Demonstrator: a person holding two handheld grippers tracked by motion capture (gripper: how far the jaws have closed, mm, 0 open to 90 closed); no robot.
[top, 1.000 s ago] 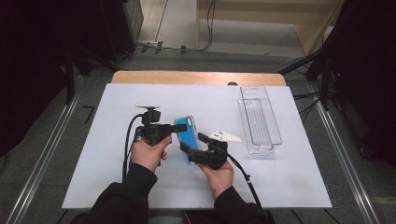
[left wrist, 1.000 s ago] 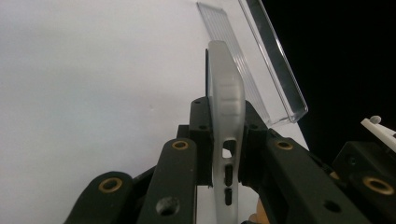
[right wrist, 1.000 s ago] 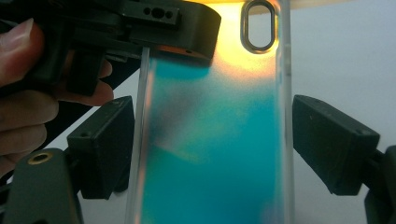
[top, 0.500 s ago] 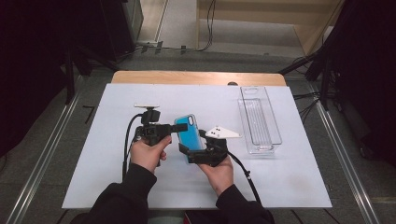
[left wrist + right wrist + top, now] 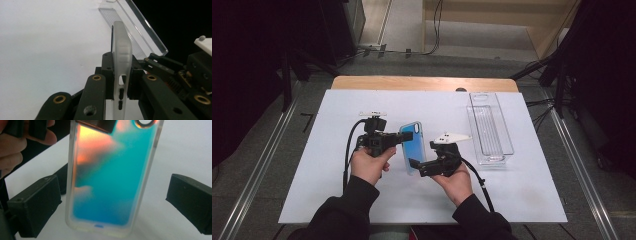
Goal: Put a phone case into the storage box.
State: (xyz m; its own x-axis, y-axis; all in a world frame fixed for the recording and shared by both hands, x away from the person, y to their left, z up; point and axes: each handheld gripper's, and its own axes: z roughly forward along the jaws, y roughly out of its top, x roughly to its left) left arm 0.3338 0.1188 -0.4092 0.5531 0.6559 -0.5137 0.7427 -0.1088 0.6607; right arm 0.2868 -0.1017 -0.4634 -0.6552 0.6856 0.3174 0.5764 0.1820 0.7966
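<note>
A phone case (image 5: 412, 145) with a teal-to-orange back and a frosted rim is held just above the white sheet. My left gripper (image 5: 406, 138) is shut on its upper part; in the left gripper view the pads (image 5: 107, 75) press both faces of the case (image 5: 122, 50). My right gripper (image 5: 418, 167) is at the case's lower end. Its jaws have just been opening. In the right gripper view they stand wide on either side of the case (image 5: 110, 175), with gaps between the pads (image 5: 35, 207) and the rim.
A clear, long plastic tray (image 5: 489, 127) lies on the white sheet (image 5: 337, 200) to the right of the hands. The sheet covers a wooden table (image 5: 422, 82). Metal rails run along both sides, and cables trail on the floor behind.
The right gripper's jaws stand wider around the case's lower end than a second ago. Both hands and the case stay about where they were.
</note>
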